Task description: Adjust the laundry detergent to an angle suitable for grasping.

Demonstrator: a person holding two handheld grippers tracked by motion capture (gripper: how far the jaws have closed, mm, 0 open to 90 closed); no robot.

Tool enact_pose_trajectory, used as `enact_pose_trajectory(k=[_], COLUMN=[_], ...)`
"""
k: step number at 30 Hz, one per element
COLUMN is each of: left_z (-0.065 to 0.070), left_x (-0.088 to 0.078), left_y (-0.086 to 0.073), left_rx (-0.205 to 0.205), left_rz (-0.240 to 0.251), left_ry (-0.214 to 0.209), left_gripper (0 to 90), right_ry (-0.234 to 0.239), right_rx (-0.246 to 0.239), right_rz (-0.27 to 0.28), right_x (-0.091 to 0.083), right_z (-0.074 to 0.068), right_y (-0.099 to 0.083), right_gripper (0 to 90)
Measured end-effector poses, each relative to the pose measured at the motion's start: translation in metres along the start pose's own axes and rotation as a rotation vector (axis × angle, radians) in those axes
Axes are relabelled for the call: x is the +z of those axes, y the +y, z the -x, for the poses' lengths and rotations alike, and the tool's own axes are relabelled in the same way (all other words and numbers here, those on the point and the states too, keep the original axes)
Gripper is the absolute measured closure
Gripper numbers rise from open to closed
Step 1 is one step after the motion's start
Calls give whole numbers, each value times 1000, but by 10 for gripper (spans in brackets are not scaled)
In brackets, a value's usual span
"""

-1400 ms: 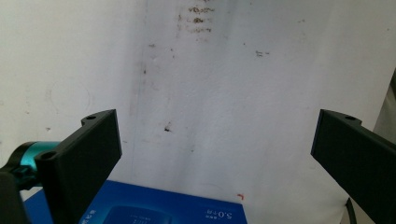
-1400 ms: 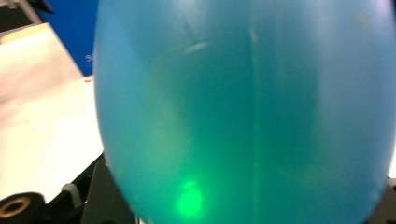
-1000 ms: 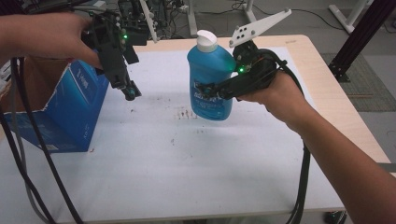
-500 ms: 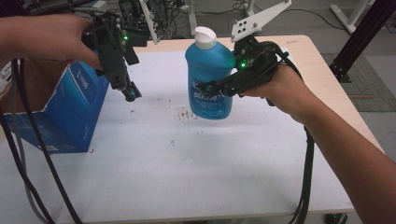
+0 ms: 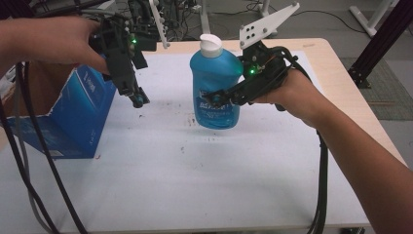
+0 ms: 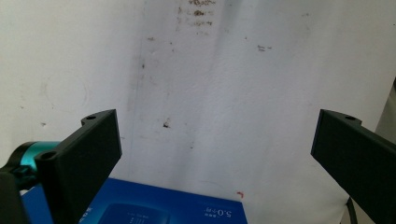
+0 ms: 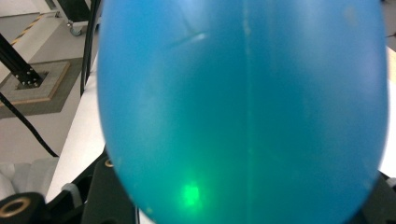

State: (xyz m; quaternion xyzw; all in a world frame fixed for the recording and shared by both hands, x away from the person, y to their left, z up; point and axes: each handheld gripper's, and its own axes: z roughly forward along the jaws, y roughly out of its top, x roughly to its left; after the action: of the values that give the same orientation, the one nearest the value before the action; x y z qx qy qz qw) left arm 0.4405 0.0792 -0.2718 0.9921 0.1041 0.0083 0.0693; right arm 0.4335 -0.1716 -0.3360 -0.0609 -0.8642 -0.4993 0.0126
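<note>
The left gripper [image 5: 138,100] is hanging with its jaws spread wide and nothing between them, above the white table [image 5: 160,165] beside the blue box [image 5: 73,119]. The left gripper view is showing the box's printed top [image 6: 140,210] below the jaws. The right gripper [image 5: 221,97] is clamping the blue bottle [image 5: 214,85], upright above the table; its own view is giving the bottle's blue wall [image 7: 243,107] close up.

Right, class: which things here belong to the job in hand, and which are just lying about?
In the job:
bottle, held by the right gripper
box
left gripper, open above the table

Lying about:
stains on the table
</note>
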Motion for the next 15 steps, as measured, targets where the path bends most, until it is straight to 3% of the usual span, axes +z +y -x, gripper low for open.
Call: enact_pose_trajectory(k=[15], left_z=[-3], left_x=[3], left_y=[-3], left_rx=[-11], left_rz=[0], left_ry=[-4], left_gripper=[17], right_ry=[8], right_rx=[-22], right_rz=[-26], right_x=[16], right_z=[5], right_y=[-5], right_gripper=[436])
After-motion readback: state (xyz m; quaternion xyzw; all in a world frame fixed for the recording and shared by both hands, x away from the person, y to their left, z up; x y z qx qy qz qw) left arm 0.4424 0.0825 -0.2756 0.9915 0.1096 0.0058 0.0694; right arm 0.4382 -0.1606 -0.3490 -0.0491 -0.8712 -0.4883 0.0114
